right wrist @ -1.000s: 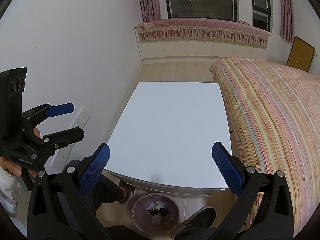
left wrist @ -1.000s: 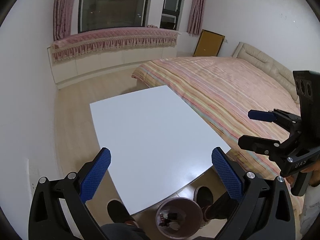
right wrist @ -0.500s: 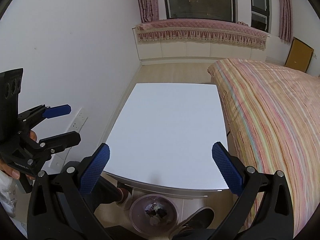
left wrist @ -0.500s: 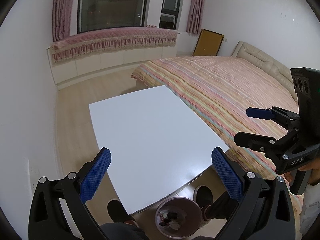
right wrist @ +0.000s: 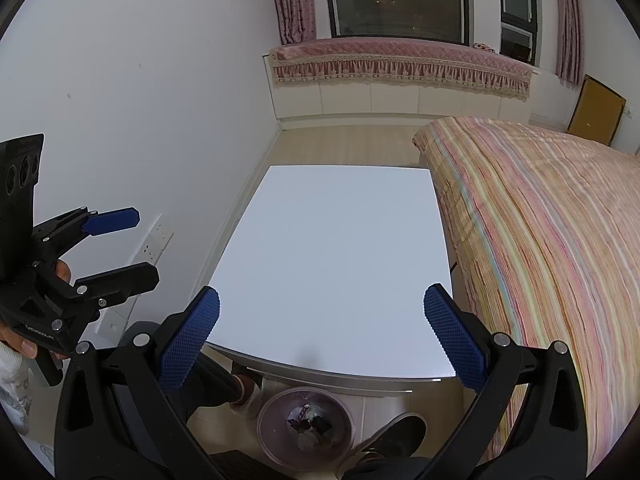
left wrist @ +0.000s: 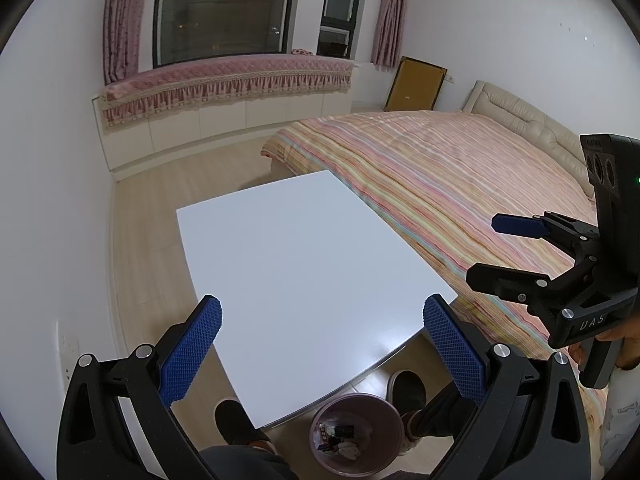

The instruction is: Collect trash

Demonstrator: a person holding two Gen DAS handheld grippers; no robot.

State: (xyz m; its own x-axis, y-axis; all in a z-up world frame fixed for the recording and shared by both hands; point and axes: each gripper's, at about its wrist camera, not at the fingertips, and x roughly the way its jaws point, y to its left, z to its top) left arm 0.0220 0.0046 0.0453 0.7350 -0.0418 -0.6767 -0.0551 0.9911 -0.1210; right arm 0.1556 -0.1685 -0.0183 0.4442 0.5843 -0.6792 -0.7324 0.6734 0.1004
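Beside the striped bed [left wrist: 440,168] — white table [left wrist: 304,264] | bin [left wrist: 356,436] below | both tongs [left wrist: 322,344] [right wrist: 322,344] released

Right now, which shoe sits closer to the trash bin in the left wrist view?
The right shoe, beside the trash bin rim; the left shoe stands farther off.

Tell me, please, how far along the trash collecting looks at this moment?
Done, it seems: the trash bin on the floor by the feet already holds scraps, and the white table shows nothing lying on it. In hand: nothing; the left tongs and right tongs are both open and carry nothing. Left: no trash is visible to pick up in either view.
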